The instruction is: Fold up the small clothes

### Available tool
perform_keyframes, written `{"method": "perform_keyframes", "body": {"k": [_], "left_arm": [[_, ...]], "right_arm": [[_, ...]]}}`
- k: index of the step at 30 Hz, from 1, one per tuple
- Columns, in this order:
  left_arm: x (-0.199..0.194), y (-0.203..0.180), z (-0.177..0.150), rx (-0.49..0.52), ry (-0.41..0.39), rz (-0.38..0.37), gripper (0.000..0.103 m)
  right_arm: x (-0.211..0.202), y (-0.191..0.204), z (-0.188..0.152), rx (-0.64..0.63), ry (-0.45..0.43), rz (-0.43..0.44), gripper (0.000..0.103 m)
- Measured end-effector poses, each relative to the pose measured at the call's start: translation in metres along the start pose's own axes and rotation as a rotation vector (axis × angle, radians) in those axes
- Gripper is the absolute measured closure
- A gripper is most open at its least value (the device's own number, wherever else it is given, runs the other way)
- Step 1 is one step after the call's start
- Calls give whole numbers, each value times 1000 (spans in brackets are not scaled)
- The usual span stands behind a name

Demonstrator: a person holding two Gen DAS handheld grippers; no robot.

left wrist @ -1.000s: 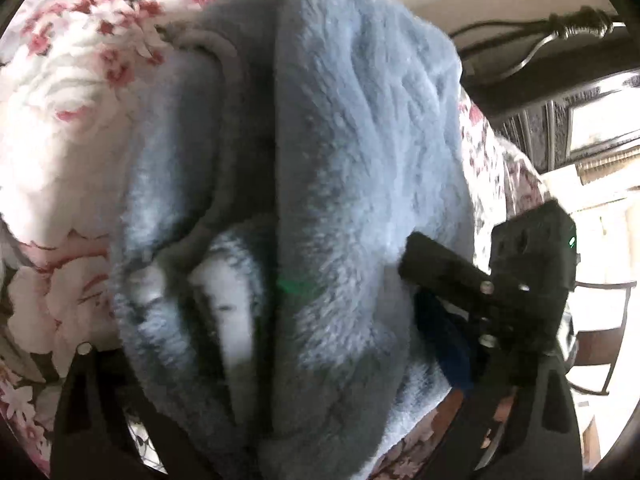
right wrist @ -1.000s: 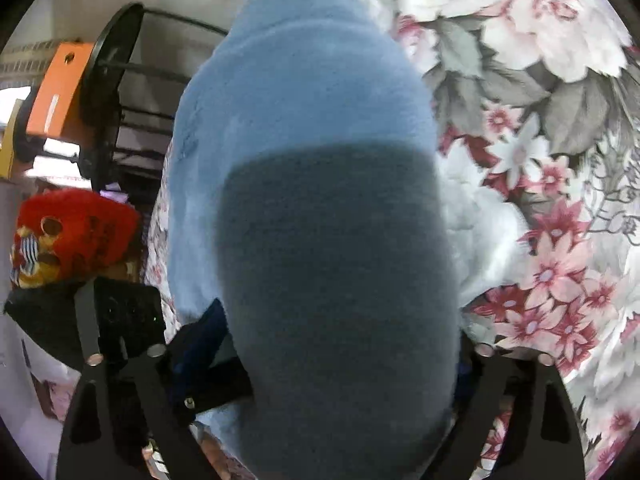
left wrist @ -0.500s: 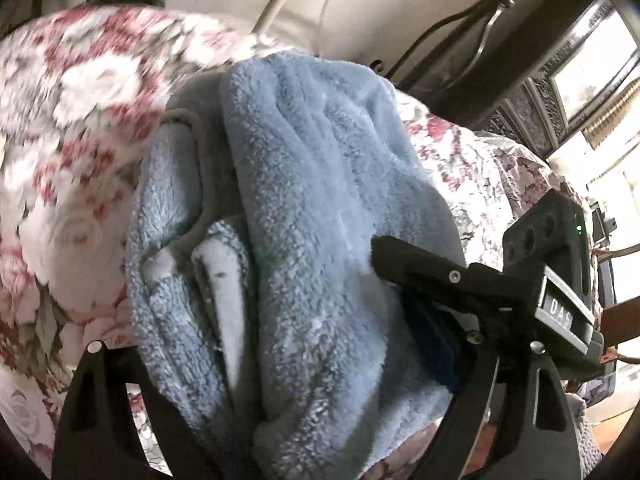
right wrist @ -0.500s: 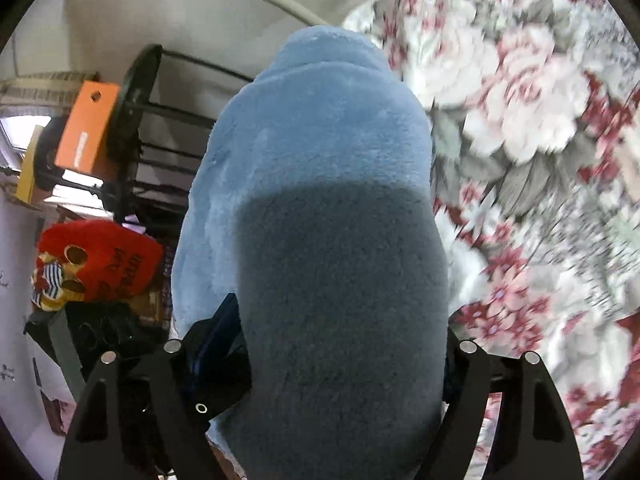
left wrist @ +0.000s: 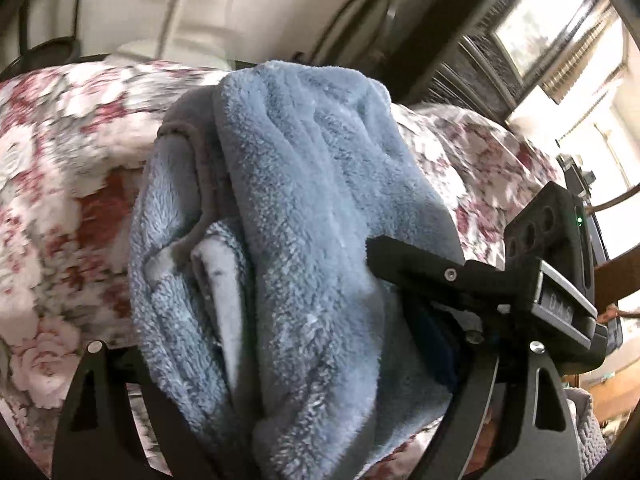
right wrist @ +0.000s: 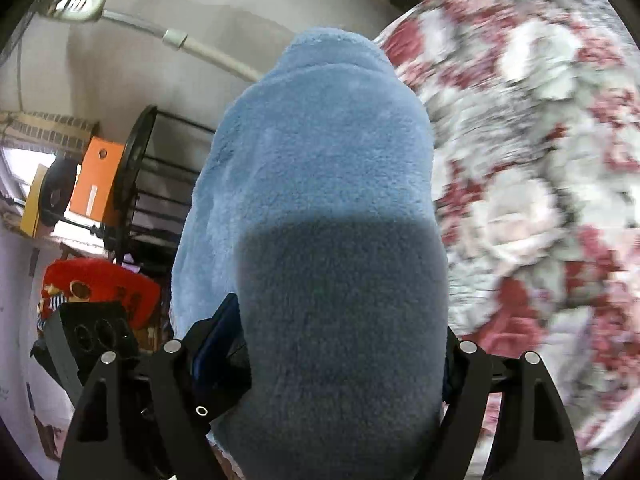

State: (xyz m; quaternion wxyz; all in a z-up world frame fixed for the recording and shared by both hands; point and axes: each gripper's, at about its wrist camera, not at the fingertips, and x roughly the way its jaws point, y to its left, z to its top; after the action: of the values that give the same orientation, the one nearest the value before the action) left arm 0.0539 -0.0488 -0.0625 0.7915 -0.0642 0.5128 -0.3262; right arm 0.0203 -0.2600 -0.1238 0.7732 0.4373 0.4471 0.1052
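Note:
A folded light-blue fleece garment (left wrist: pixel 300 220) with a grey trim is bunched thickly between the jaws of my left gripper (left wrist: pixel 304 360), which is shut on it. It hangs above the floral bedcover (left wrist: pixel 60 160). In the right wrist view the same garment (right wrist: pixel 320 160) fills the span of my right gripper (right wrist: pixel 340 352), also shut on it, with its near part in shadow. The right gripper's body (left wrist: pixel 552 280) shows at the right of the left wrist view, one finger pressed into the fleece. The left gripper's body (right wrist: pixel 100 332) shows at the lower left of the right wrist view.
The floral bedcover (right wrist: pixel 540 160) spreads under and to the right. A black metal rack (right wrist: pixel 152 200), an orange box (right wrist: pixel 96 180) and a red plush toy (right wrist: pixel 100 284) stand at the left. A window (left wrist: pixel 552 12) and a dark metal frame lie beyond the bed.
Both grippers have risen with the fleece garment held between them. The bedcover has dropped farther below, and more wall and room show behind.

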Motion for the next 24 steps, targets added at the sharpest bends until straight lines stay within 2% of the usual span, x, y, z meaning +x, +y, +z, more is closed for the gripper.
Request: {"method": "perform_keyframes", "body": {"k": [13, 24], "left_arm": [[53, -136, -1, 154, 62, -106, 19], [100, -246, -42, 320, 156, -216, 19]], "right_arm": [[-125, -75, 10, 98, -175, -57, 22], [-232, -155, -13, 167, -283, -138, 22]]}}
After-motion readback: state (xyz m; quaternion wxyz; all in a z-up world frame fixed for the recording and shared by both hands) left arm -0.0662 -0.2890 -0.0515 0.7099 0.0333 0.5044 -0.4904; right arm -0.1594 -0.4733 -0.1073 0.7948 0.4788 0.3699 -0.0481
